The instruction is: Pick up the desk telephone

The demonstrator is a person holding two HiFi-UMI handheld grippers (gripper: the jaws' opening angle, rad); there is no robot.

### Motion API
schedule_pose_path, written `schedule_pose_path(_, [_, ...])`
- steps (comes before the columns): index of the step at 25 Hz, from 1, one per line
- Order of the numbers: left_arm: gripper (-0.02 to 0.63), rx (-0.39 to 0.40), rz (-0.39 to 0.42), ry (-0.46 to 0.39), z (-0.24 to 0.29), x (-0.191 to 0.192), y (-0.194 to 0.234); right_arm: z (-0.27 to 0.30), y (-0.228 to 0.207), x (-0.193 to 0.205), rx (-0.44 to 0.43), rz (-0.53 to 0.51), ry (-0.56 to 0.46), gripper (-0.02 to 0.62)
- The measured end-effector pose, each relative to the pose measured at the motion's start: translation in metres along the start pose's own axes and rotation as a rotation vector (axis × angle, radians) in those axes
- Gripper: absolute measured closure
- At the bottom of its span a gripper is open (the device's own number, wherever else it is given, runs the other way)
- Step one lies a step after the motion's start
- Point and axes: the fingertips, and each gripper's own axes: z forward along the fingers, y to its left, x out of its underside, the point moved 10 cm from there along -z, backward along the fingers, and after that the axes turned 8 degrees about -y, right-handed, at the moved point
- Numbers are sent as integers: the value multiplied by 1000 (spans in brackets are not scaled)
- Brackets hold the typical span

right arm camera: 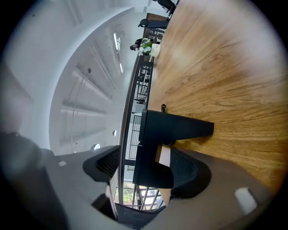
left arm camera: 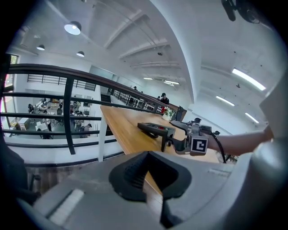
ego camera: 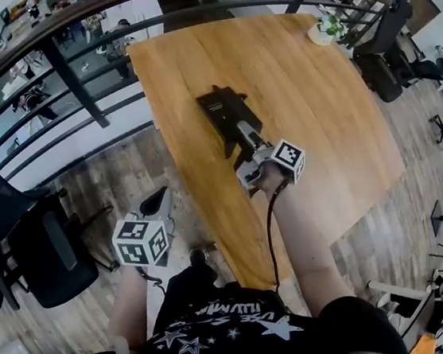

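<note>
The black desk telephone point(ego camera: 225, 111) lies near the middle of the wooden table point(ego camera: 319, 120), its stand raising one end. My right gripper point(ego camera: 244, 149) reaches its near end, rolled on its side. In the right gripper view the telephone point(right arm camera: 175, 128) stands between the wide jaws of the right gripper point(right arm camera: 148, 168), with a gap showing at one pad, so nothing is gripped. My left gripper point(ego camera: 160, 200) hangs over the floor left of the table, open and empty. The left gripper view looks past the left gripper point(left arm camera: 153, 179) at the telephone point(left arm camera: 155, 129) and the right gripper point(left arm camera: 186, 139).
A dark railing point(ego camera: 73, 78) runs along the table's far and left sides. A potted plant point(ego camera: 324, 31) stands at the far right corner. A black office chair point(ego camera: 20, 237) stands on the floor at left; more chairs point(ego camera: 392, 63) are at right.
</note>
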Motion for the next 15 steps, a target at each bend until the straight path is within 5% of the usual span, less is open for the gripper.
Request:
schedule_pose_path(6, [604,-5,-20,28,5,8,10,16,-3,-2,-19,-79,-9,301])
schedule_pose_path(15, [604,-1,-47,56,14,19,14,29,-7,-7,28,-51,-42,301])
